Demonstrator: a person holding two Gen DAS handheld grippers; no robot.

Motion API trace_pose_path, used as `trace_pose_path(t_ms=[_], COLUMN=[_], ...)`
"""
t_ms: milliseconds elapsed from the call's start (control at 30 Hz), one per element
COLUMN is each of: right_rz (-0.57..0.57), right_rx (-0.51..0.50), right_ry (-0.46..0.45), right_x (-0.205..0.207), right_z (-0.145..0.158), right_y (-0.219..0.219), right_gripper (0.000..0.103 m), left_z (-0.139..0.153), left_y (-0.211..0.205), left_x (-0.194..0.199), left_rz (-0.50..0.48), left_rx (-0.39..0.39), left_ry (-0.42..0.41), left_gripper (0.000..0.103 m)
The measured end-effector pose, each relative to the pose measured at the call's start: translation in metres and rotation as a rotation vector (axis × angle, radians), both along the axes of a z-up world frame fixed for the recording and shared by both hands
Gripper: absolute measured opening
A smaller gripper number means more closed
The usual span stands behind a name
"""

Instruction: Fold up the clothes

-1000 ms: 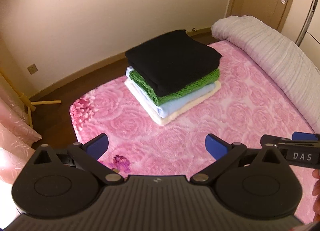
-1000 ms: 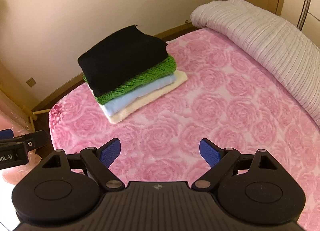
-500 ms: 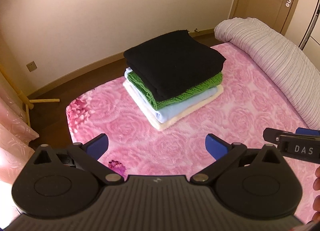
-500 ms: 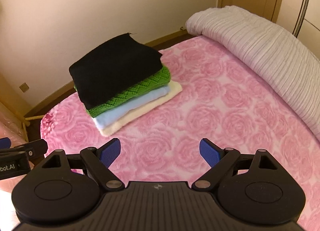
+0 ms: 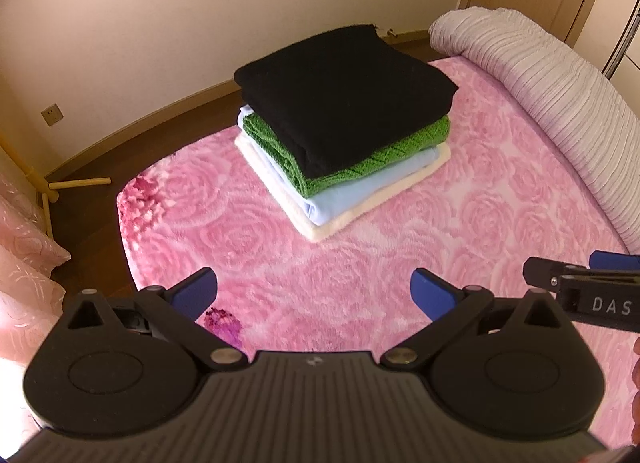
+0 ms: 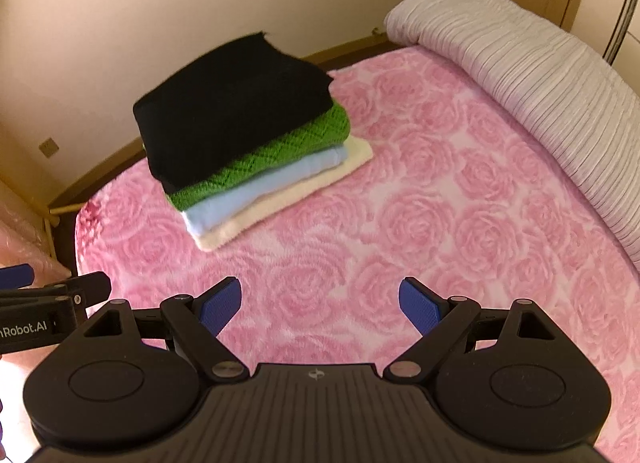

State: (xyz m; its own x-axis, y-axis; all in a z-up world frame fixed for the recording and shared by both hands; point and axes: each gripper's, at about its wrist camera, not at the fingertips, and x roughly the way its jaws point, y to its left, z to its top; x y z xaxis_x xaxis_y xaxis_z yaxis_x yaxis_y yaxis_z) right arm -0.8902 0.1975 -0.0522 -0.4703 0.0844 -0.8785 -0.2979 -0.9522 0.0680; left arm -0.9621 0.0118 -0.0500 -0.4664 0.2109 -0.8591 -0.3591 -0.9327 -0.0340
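a pink rose-patterned blanket (image 5: 400,247) is covering the bed i am working over. a grey ribbed duvet (image 5: 560,103) is lying rolled along its right side, likely pushed aside to leave folding room. four folded clothes are sitting stacked near the far corner: black (image 5: 344,103), green (image 5: 360,167), pale blue (image 5: 360,191), cream (image 5: 352,215). i am holding my left gripper (image 5: 314,291) and right gripper (image 6: 320,301) open and empty, well short of the stack; nothing is blocking them.
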Motion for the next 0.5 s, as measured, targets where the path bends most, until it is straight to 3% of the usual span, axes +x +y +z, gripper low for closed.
trace_pose_path(t_ms=[500], right_rz=[0.023], right_rx=[-0.03], right_ry=[-0.079], right_x=[-0.013], right_z=[-0.023], right_y=[-0.005], right_gripper=[0.089], left_z=[-0.018], left_y=[-0.003], left_x=[-0.006], left_rz=[0.006], left_rx=[-0.025], left_ry=[-0.042], left_gripper=[0.102])
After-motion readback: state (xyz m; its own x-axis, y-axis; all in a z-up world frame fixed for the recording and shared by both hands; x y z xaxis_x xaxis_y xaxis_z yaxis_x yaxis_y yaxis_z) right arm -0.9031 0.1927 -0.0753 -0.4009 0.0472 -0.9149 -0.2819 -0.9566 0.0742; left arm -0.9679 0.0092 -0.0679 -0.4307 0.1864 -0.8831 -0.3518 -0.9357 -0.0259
